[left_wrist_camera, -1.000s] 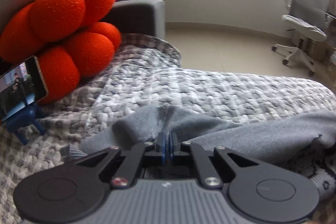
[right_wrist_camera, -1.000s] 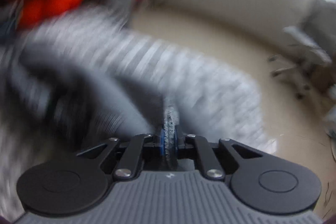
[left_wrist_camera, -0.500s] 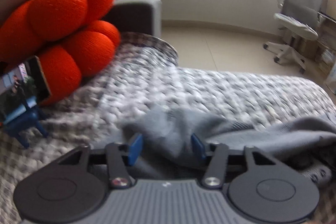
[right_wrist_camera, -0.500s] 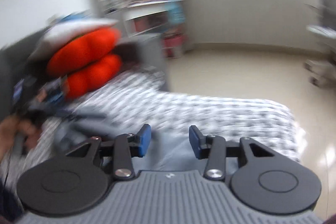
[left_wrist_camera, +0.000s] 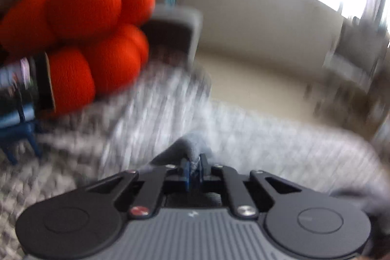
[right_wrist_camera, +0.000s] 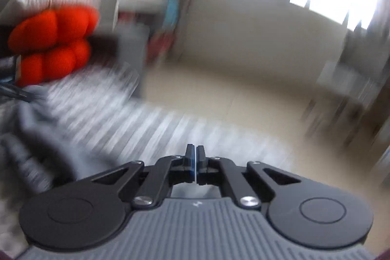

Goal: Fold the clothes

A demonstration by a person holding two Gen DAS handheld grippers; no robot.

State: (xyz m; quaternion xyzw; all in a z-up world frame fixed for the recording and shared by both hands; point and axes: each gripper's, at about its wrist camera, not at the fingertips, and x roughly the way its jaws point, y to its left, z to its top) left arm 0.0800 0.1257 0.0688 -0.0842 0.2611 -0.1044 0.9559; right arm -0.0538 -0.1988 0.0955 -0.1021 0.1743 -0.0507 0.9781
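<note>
Orange cushion [left_wrist_camera: 80,40] far left on the checked blanket [left_wrist_camera: 151,109], left tool [left_wrist_camera: 193,162] clamped on a fold of the grey garment [left_wrist_camera: 187,145] over that blanket, right tool [right_wrist_camera: 195,157] fully closed with nothing between its tips, both views blurred.
</note>
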